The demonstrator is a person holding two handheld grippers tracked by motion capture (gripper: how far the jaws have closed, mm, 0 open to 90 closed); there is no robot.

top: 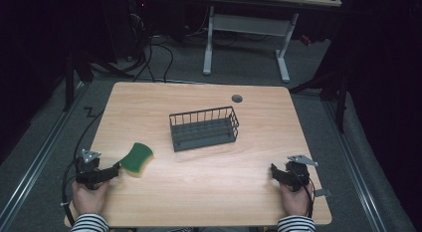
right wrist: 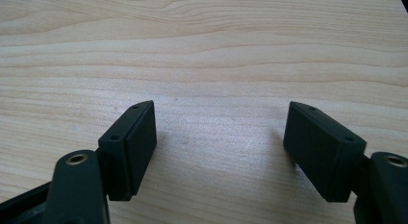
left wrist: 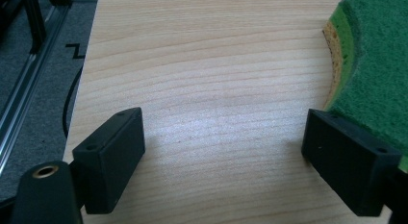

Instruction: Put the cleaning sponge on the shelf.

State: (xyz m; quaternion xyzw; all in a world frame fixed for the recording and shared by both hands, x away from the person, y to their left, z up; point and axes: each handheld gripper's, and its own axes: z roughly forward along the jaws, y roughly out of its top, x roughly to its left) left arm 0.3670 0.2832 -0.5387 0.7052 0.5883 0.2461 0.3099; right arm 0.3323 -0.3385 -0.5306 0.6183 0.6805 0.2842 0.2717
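From above, the sponge [top: 137, 159] lay on the table [top: 209, 192] by the left gripper [top: 117, 168], near the basket [top: 203, 128]; both gripper views showed jaws spread wide, so the soft, light sponge looked easy to pinch across its narrow middle.

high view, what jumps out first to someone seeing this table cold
The green sponge stands out on the pale table, lying near the front left corner just off the left tool, whose jaws are open. Next is the dark wire basket, empty, standing mid-table. The right tool rests open at front right.
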